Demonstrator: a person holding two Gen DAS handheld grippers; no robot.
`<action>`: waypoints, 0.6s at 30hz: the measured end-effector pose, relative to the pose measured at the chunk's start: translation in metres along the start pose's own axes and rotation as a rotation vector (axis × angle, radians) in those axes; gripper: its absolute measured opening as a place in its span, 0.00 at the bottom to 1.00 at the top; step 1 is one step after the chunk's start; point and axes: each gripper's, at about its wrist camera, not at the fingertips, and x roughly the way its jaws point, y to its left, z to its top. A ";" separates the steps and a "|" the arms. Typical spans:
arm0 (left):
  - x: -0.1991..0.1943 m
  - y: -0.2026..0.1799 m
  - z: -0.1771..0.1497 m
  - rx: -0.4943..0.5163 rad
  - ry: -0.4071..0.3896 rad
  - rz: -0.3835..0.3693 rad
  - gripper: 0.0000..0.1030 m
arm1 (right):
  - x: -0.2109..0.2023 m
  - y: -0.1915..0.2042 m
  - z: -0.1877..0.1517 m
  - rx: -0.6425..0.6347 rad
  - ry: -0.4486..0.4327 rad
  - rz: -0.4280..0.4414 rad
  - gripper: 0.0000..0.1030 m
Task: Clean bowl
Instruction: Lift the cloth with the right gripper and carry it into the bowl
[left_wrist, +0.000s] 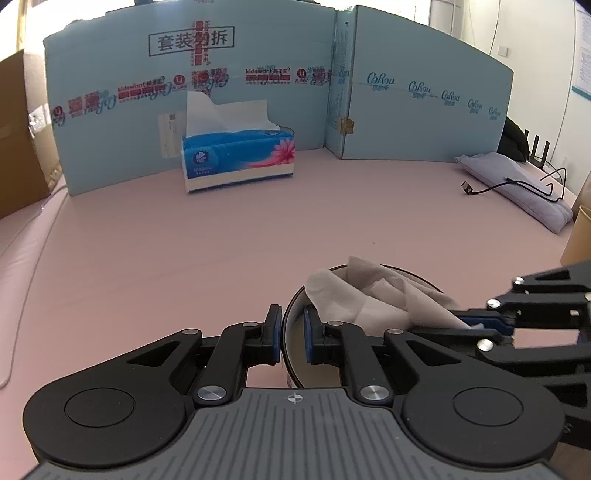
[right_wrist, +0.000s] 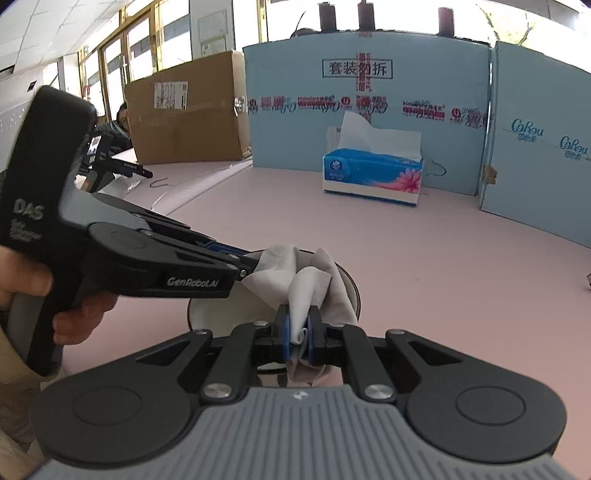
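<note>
A dark-rimmed bowl (left_wrist: 320, 369) (right_wrist: 225, 312) sits on the pink table near me. My left gripper (left_wrist: 292, 334) straddles its near-left rim, one pad outside and one inside, closed down on the wall. In the right wrist view the left gripper (right_wrist: 252, 265) comes in from the left, held by a hand (right_wrist: 35, 291). A crumpled grey-white tissue (left_wrist: 369, 295) (right_wrist: 314, 280) lies in the bowl. My right gripper (right_wrist: 298, 328) is shut on a fold of it, and in the left wrist view the right gripper (left_wrist: 471, 322) reaches in from the right.
A blue tissue box (left_wrist: 238, 160) (right_wrist: 373, 177) stands at the back against a light-blue cardboard screen (left_wrist: 258, 92). A folded grey cloth (left_wrist: 517, 184) and a black cable (left_wrist: 480, 190) lie far right. A brown carton (right_wrist: 184, 110) stands back left.
</note>
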 end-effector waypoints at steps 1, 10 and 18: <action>-0.001 0.000 -0.001 -0.002 -0.004 0.001 0.14 | 0.003 0.001 0.002 -0.005 0.013 -0.003 0.10; -0.011 0.006 -0.014 -0.041 -0.025 -0.034 0.14 | 0.022 0.006 0.016 -0.018 0.103 -0.003 0.10; -0.014 0.008 -0.017 -0.032 -0.036 -0.056 0.16 | 0.047 0.018 0.026 -0.052 0.186 -0.014 0.09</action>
